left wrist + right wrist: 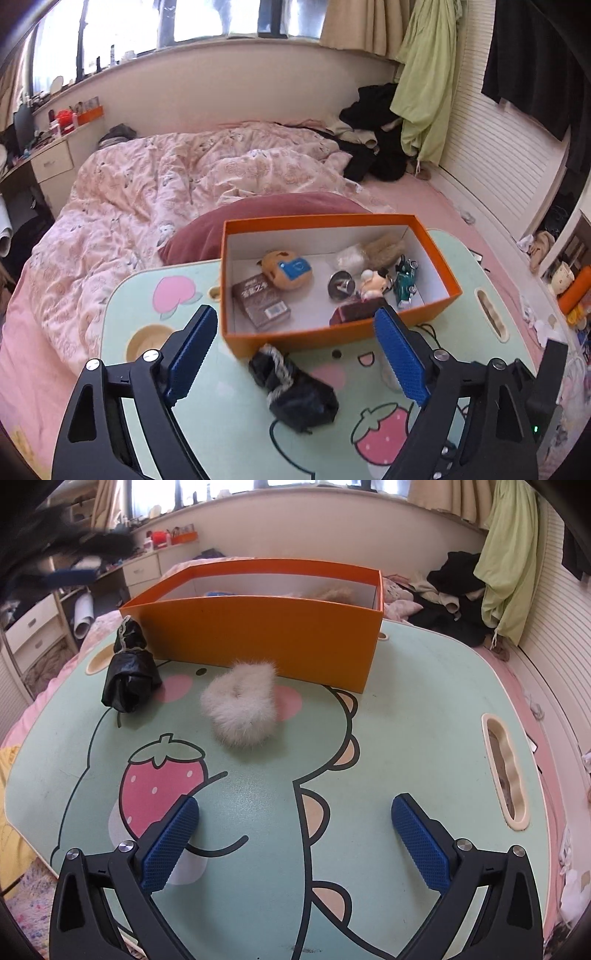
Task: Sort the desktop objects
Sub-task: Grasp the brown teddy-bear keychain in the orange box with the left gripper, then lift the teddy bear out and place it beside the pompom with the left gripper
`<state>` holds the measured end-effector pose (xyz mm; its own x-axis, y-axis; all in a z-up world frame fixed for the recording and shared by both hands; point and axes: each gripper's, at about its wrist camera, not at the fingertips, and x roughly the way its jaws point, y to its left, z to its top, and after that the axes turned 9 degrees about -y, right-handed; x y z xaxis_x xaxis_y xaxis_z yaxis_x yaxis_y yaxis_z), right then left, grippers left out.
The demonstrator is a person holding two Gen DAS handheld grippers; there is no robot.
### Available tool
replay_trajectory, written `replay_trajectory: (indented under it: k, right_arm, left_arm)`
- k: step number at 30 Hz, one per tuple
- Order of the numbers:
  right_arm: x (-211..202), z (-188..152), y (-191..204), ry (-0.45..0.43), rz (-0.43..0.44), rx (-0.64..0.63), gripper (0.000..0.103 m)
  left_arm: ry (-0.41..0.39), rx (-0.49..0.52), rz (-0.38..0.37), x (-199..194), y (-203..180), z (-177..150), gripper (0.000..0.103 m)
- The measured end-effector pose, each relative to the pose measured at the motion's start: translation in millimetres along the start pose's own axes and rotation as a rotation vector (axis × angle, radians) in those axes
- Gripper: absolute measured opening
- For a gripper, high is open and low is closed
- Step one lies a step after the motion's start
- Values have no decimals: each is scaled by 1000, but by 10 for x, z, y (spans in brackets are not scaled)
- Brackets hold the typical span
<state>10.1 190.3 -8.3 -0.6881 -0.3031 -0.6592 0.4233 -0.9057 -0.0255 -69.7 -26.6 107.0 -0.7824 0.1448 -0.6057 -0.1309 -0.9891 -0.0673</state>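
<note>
An orange box stands on the mint-green lap desk. Inside it lie a round brown plush, a brown card packet, a metal disc, a small figure and a green toy car. A black bag bundle lies in front of the box. My left gripper hangs open above it, with nothing between its pads. In the right wrist view the bundle and a white fluffy scrunchie lie before the box. My right gripper is open and empty, low over the desk.
The desk rests on a bed with a pink duvet and a red pillow behind the box. A slot handle is cut near the desk's right edge. Clothes pile at the far right.
</note>
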Motion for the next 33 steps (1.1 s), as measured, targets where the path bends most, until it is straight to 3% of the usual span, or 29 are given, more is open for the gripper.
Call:
replay_trajectory:
  k: [2, 6, 11, 12, 13, 15, 19, 23, 28, 33]
  right_arm:
    - [-3, -3, 30, 0, 0, 0, 103]
    - [-7, 3, 38, -4, 2, 0, 103]
    - [-9, -5, 43, -8, 6, 1, 103]
    - [-8, -7, 45, -8, 6, 1, 103]
    - [-8, -7, 45, -8, 5, 1, 103]
    - [-7, -6, 39, -8, 4, 1, 103]
    - [6, 2, 29, -9, 6, 2, 103]
    - [8, 2, 28, -9, 5, 2, 103]
    - [9, 1, 31, -8, 6, 2, 103]
    - [12, 0, 34, -8, 5, 2, 103]
  left_arm:
    - [79, 32, 15, 353, -62, 215, 68]
    - [243, 35, 64, 966, -65, 367, 67]
    - [362, 14, 108, 1387, -47, 313, 67]
    - [385, 6, 133, 1459, -34, 278, 65]
    - [394, 12, 161, 1498, -38, 250, 57]
    - [378, 48, 198, 1533, -105, 241, 54]
    - [342, 74, 171, 1495, -184, 242, 45]
    - [261, 43, 98, 1245, -201, 368, 45]
    - [139, 26, -47, 535, -312, 463, 45]
    - [170, 73, -169, 161, -500, 124, 45]
